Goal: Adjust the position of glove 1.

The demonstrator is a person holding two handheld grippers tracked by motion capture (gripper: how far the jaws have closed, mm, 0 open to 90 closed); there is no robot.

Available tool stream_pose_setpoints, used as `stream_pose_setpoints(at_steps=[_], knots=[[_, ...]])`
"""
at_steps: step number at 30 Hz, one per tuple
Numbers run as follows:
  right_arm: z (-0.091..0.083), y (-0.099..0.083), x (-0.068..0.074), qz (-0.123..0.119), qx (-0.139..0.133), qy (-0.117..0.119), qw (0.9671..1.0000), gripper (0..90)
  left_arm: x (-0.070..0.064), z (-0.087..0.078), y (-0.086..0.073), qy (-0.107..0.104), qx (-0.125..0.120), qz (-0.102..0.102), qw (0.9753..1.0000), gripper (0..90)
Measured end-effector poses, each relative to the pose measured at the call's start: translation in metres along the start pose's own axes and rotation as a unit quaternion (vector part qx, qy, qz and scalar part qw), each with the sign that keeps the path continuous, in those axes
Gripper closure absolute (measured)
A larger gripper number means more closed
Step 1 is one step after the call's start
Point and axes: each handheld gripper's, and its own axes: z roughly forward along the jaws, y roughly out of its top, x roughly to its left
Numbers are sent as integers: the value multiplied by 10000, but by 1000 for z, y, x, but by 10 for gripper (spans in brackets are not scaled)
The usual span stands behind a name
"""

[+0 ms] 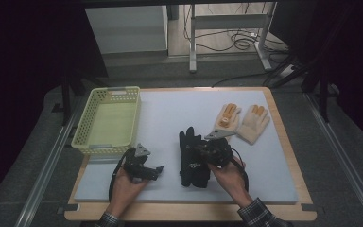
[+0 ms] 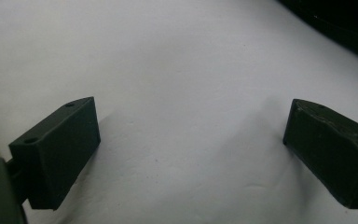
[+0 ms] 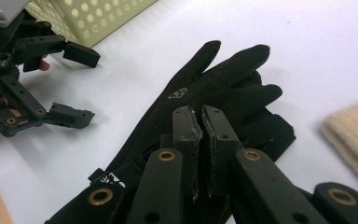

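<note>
Gloves are the work here. In the high view, a black pair (image 1: pixel 191 158) lies near the middle of the white mat (image 1: pixel 179 113), fingers pointing away from the person, with a tan pair (image 1: pixel 243 122) further back to the right and a yellow basket (image 1: pixel 108 119) at the left edge. The right gripper (image 1: pixel 203 156) sits on the black gloves; the left gripper (image 1: pixel 152 170) rests on the mat just beside them, towards the basket.

Left gripper view: the jaws stand wide apart over bare mat, nothing between them — the dark edge of a glove (image 2: pixel 335 23) shows only at the upper right corner.

Right gripper view: the jaws are pressed nearly together right on top of the black gloves (image 3: pixel 214 88); whether they pinch any fabric I cannot tell. The left gripper (image 3: pixel 81 84) shows spread beyond, in front of the basket (image 3: pixel 93 16).

My judgement: the step in hand is taking hold of the black gloves, probably for the basket. Next move calls for a sure bite on the cloth before lifting.
</note>
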Motion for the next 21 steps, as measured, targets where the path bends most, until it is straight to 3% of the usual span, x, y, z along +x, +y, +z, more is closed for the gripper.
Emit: stream_pose_setpoints(at_steps=[4, 9, 10, 11, 15, 21], knots=[[3, -6, 1, 95, -64, -49, 9999, 841, 0, 0, 0, 0, -7, -12, 10000, 38], [18, -15, 1, 104, 122, -78, 9998, 835, 0, 0, 0, -1, 4, -26, 10000, 38], [21, -18, 1, 84, 145, -82, 9998, 824, 0, 0, 0, 0, 3, -27, 10000, 38], [23, -19, 0, -41, 186, -122, 9997, 753, 0, 0, 0, 0, 4, -26, 10000, 38], [12, -16, -1, -207, 191, -151, 9995, 650, 0, 0, 0, 0, 4, -15, 10000, 38], [-12, -18, 0, -323, 132, 16, 9994, 643, 0, 0, 0, -1, 4, -11, 10000, 38]])
